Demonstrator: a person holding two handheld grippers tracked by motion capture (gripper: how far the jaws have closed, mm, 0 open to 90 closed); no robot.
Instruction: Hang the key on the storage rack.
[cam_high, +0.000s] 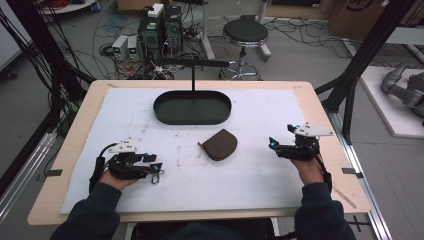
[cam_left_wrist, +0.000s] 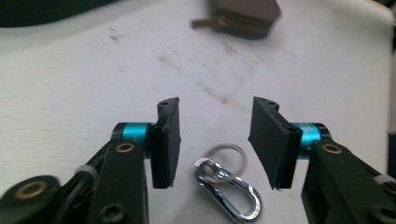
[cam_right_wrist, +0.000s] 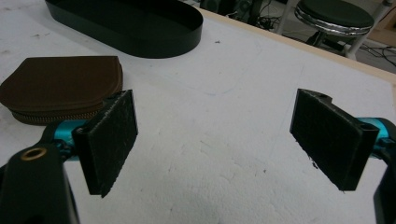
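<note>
A silver carabiner (cam_left_wrist: 229, 192) with a key ring (cam_left_wrist: 227, 156) lies flat on the white mat. My left gripper (cam_left_wrist: 217, 136) stands open with its two black pads on either side of the clip, not touching it. From above, that gripper (cam_high: 156, 169) sits at the front left with the carabiner (cam_high: 157, 175) at its tips. A brown zipped pouch (cam_high: 219, 144) lies mid-table, also seen beyond the left jaws as the pouch (cam_left_wrist: 245, 17). My right gripper (cam_high: 274, 144) rests at the front right, open and empty (cam_right_wrist: 215, 140), with the pouch (cam_right_wrist: 60, 86) off to its left.
A black oval tray (cam_high: 192, 121) stands empty at the back centre of the white mat (cam_high: 260, 180), its wall (cam_right_wrist: 140, 44) visible in the right gripper view. A thin black stand (cam_high: 193, 75) rises behind it. A stool (cam_high: 245, 35) and cables are on the floor beyond the table.
</note>
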